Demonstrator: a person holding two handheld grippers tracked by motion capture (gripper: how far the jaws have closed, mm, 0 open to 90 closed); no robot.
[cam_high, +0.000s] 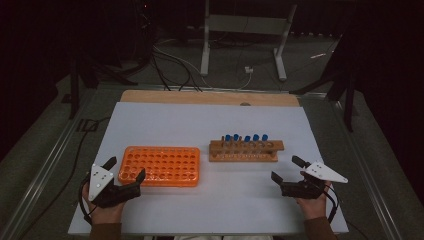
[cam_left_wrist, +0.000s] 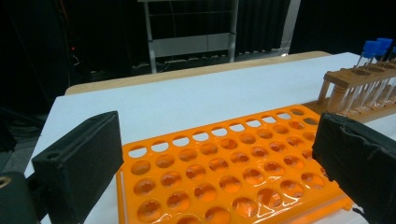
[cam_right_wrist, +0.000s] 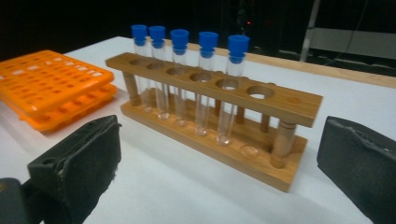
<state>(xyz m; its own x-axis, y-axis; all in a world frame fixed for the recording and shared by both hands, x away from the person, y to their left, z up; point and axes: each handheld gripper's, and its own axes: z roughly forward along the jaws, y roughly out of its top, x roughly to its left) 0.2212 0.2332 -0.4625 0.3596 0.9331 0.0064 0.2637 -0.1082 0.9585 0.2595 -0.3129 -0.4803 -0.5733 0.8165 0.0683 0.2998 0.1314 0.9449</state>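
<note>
Wooden rack (cam_right_wrist: 215, 109) of capped tubes (cam_right_wrist: 203, 79) stands beside orange tray (cam_left_wrist: 224, 168); both grippers' jaws spread, empty.

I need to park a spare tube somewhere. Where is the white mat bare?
Bare: the wide strip behind the orange rack and wooden rack, and the front middle between both grippers. Crowded: the narrow gap between the racks.

5 tubes (cam_right_wrist: 204, 84), 2 racks (cam_right_wrist: 219, 116).

Left gripper (cam_high: 126, 168) and right gripper (cam_high: 286, 168) low over the table, jaws wide apart, empty
</note>
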